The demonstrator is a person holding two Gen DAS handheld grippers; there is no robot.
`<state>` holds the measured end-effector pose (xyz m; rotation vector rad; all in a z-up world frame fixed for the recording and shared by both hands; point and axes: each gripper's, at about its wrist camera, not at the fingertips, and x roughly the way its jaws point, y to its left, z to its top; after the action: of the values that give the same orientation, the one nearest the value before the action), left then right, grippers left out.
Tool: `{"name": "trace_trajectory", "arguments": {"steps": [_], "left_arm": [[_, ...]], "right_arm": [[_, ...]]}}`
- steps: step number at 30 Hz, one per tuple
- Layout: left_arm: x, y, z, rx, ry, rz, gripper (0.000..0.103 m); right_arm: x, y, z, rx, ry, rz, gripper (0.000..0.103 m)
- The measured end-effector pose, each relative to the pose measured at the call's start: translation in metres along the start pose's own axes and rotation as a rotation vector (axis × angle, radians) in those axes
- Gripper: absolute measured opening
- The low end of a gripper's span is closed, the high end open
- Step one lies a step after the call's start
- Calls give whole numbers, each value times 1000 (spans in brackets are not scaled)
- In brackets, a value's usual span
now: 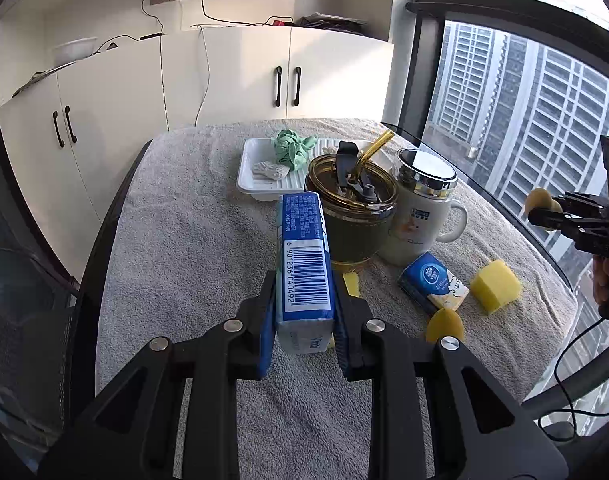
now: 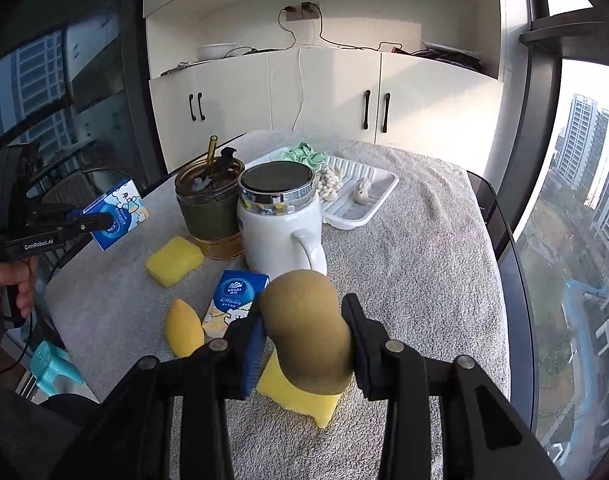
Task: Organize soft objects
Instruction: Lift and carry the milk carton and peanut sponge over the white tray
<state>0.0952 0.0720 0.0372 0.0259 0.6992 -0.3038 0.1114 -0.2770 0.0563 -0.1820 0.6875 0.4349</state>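
Two tissue packs [image 1: 304, 264], four sponges [image 2: 174, 260]

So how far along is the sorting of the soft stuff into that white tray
Partly done. The white tray already holds a green cloth and a few small pale pieces. In hand: the left gripper grips a blue tissue pack, the right gripper a tan sponge. Left on the towel: a second tissue pack and yellow sponges.
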Motion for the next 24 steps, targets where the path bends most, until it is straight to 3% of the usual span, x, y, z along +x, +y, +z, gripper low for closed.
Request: {"name": "trace_trajectory", "arguments": {"steps": [7,15,20,24], "left_arm": [[25,35,60,43,-21,44,22],[76,45,123,120,-12,26,23],[125,48,151,160,49,-22,23],[169,46,152,193,124,-44,23]], "right_arm": [[22,-46,62,-39,-9,-32,40],[69,-75,129,-82,25,-30,40],[116,-85,159,-90,80,12,40],[169,-82,164,-115,158,54,41]]}}
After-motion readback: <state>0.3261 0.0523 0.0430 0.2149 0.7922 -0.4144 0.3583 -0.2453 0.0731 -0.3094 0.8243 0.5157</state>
